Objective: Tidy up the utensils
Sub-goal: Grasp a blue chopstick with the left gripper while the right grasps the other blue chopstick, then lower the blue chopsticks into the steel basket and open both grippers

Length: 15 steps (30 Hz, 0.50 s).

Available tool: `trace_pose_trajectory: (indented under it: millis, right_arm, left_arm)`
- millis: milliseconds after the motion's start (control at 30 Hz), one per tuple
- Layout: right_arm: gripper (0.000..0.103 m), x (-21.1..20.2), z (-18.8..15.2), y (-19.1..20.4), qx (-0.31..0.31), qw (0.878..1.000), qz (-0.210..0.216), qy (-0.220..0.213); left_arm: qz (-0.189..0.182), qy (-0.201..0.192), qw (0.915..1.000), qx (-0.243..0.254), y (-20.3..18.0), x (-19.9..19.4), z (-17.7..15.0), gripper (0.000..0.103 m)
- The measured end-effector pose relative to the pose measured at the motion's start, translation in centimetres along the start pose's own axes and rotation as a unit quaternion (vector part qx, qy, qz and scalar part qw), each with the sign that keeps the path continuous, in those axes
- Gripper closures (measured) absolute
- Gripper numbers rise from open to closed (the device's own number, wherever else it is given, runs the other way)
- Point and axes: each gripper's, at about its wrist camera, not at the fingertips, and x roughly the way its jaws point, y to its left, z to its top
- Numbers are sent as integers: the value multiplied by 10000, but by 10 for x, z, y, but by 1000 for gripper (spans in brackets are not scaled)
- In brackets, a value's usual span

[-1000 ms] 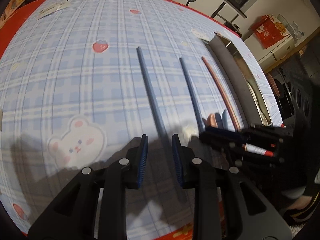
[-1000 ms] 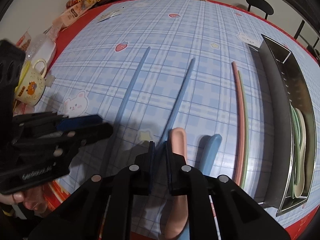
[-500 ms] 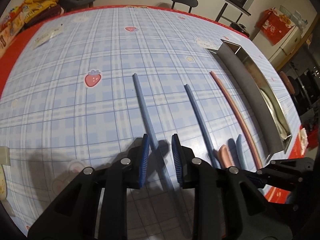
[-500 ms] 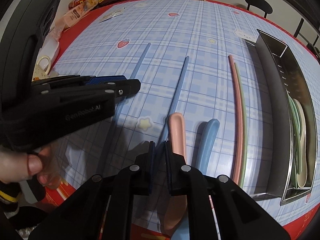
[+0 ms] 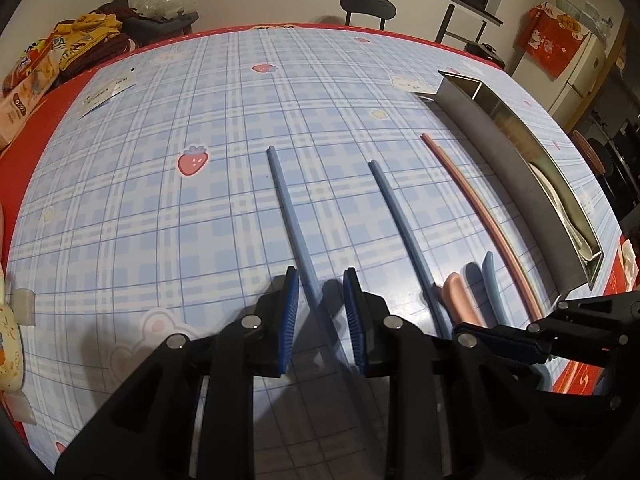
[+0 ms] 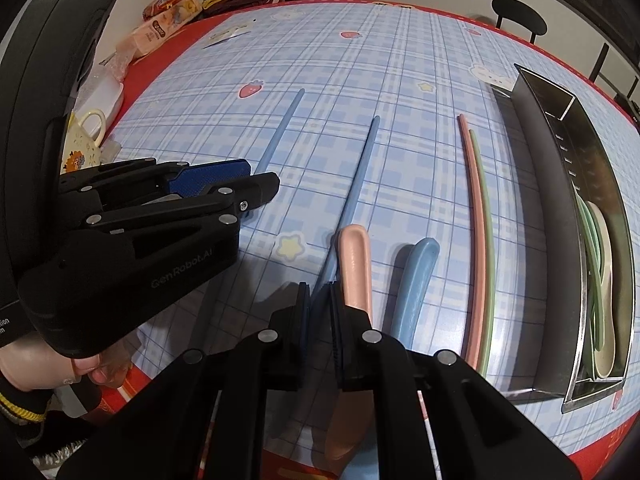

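Observation:
Two blue chopsticks lie on the checked tablecloth. My left gripper (image 5: 320, 300) is open and straddles the near end of the left blue chopstick (image 5: 290, 216) without closing on it. My right gripper (image 6: 319, 300) is shut on the near end of the right blue chopstick (image 6: 356, 184), also seen in the left wrist view (image 5: 400, 224). A pink spoon (image 6: 354, 264) and a blue spoon (image 6: 416, 280) lie beside it. A pink chopstick (image 6: 476, 216) and a green chopstick (image 6: 487, 224) lie further right. A steel tray (image 6: 560, 184) holds green chopsticks and a cream spoon.
A yellow patterned mug (image 6: 84, 144) stands at the table's left edge. Snack packets (image 6: 168, 24) and clothes sit at the far left corner. A paper card (image 5: 106, 94) lies on the cloth. A black stool (image 5: 368, 6) stands behind the table.
My left gripper has pulled back and up, staying open over the left blue chopstick. My right gripper has stayed shut on the right blue chopstick.

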Motion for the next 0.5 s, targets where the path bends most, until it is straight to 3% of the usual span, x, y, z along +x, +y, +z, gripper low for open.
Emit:
trace_pose_trajectory:
  millis: [133, 267, 500]
  right_arm:
    - [92, 0, 0, 2, -50, 10000, -44, -25]
    - [93, 0, 1, -1, -9, 10000, 25, -7]
    - [96, 0, 2, -5, 109, 9999, 90, 2]
  left_arm:
    - [-68, 25, 9999, -118, 4, 0, 1, 80]
    - [-99, 49, 9997, -225, 13, -1, 0, 90]
    - [-487, 99, 9970, -599, 29, -5, -8, 93]
